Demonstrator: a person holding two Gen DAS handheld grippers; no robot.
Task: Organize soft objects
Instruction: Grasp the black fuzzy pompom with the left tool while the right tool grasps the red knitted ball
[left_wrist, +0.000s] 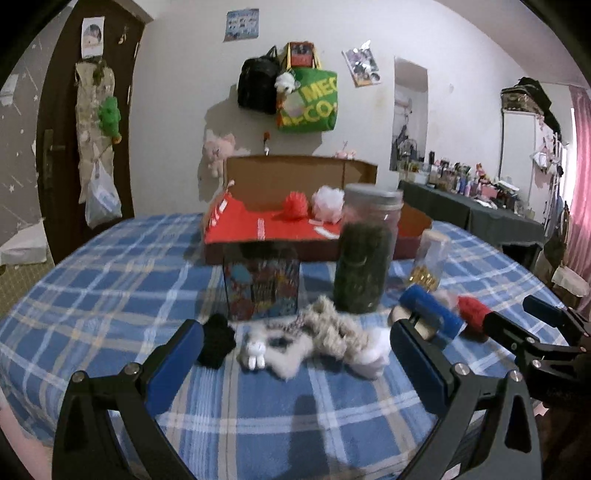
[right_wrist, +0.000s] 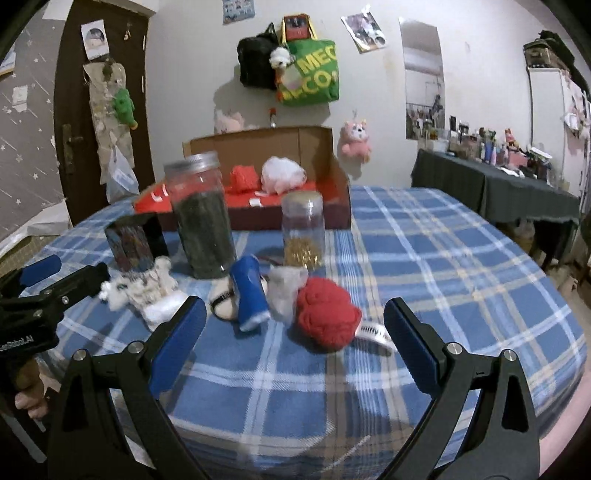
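While I watch the left wrist view, my left gripper hangs spread wide, empty, a grey plush toy lying just ahead between its fingers. Right wrist view: my right gripper gapes empty, red yarn ball just ahead between its fingers on the plaid worktop.

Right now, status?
Left gripper and right gripper open, empty. Red pompom ahead of right. Box behind tall jar.
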